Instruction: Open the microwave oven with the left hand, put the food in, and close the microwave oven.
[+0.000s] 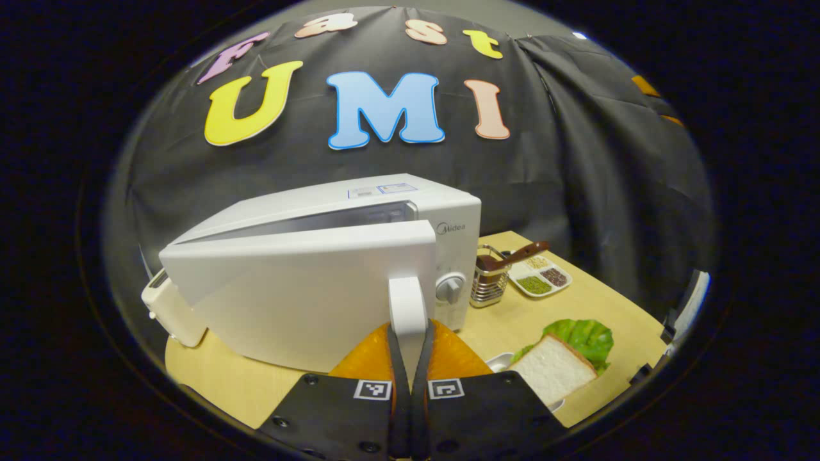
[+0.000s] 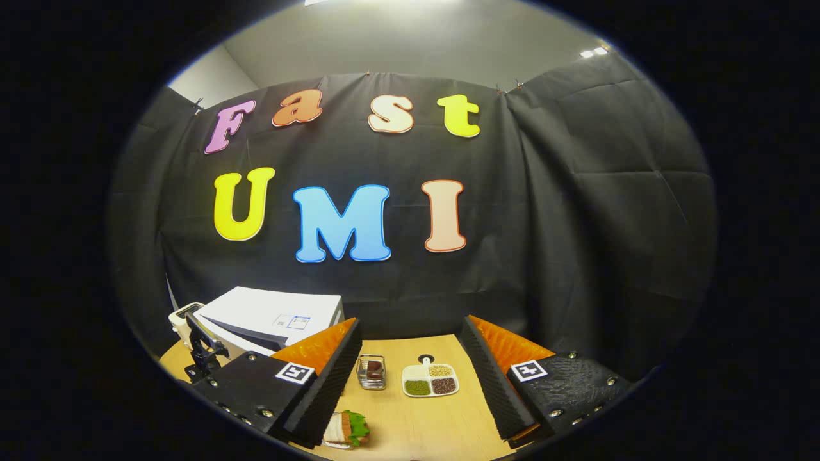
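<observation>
In the left gripper view, the white microwave [image 1: 397,205] stands on the wooden table with its door [image 1: 288,288] swung partly out, a dark gap showing above it. My left gripper [image 1: 408,331] is shut on the door's white vertical handle [image 1: 407,301], which runs down between the two fingers. The food, a slice of bread with green lettuce [image 1: 556,366] on a white plate, lies to the right of that gripper. In the right gripper view, my right gripper [image 2: 410,384] hangs open and holds nothing, high above the table, with the sandwich [image 2: 349,428] below its left finger and the microwave [image 2: 275,317] at far left.
A wire basket [image 1: 489,283] holding a brown-handled utensil and a divided white dish of grains [image 1: 540,275] sit right of the microwave. A white toaster-like appliance [image 1: 168,306] stands at its left. The table's edge [image 1: 615,397] runs close behind the plate.
</observation>
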{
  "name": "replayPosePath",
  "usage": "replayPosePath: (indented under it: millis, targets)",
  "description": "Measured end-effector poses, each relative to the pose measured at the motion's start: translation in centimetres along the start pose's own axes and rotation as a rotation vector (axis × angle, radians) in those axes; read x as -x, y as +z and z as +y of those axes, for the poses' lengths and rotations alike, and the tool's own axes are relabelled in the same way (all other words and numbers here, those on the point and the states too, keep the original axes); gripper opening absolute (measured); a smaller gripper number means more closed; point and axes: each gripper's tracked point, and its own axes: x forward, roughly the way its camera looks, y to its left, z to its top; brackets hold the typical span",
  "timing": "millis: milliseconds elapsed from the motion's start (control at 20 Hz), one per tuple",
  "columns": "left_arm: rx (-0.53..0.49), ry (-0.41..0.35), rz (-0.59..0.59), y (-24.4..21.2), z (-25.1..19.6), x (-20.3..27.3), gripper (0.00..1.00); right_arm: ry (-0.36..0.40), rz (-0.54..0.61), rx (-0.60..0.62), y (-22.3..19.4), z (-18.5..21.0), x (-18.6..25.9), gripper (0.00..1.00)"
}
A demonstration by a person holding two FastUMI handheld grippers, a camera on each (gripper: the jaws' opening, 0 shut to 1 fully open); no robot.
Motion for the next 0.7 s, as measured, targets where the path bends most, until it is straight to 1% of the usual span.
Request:
replayPosePath:
  millis: [100,250,450,650,700]
  targets:
    - [-0.027,-0.049,0.011,-0.6,0.2,1.5,0.07,0.025,0.021,-0.01,-0.9,1.3,0.1,0.95]
    - [-0.03,-0.116,0.023,-2.2,0.5,4.5,0.07,0.061,0.05,-0.014,-2.2,3.3,0.9,0.95]
    - [-0.057,-0.19,0.036,-4.1,1.6,9.0,0.08,0.149,0.107,-0.034,-4.2,6.3,1.9,0.96]
    - [-0.062,-0.276,0.064,-6.6,3.7,13.7,0.08,0.25,0.235,-0.07,-8.2,8.9,2.6,0.96]
    - [-0.059,-0.292,0.071,-7.1,4.4,14.9,0.07,0.259,0.258,-0.076,-9.0,9.0,2.7,0.96]
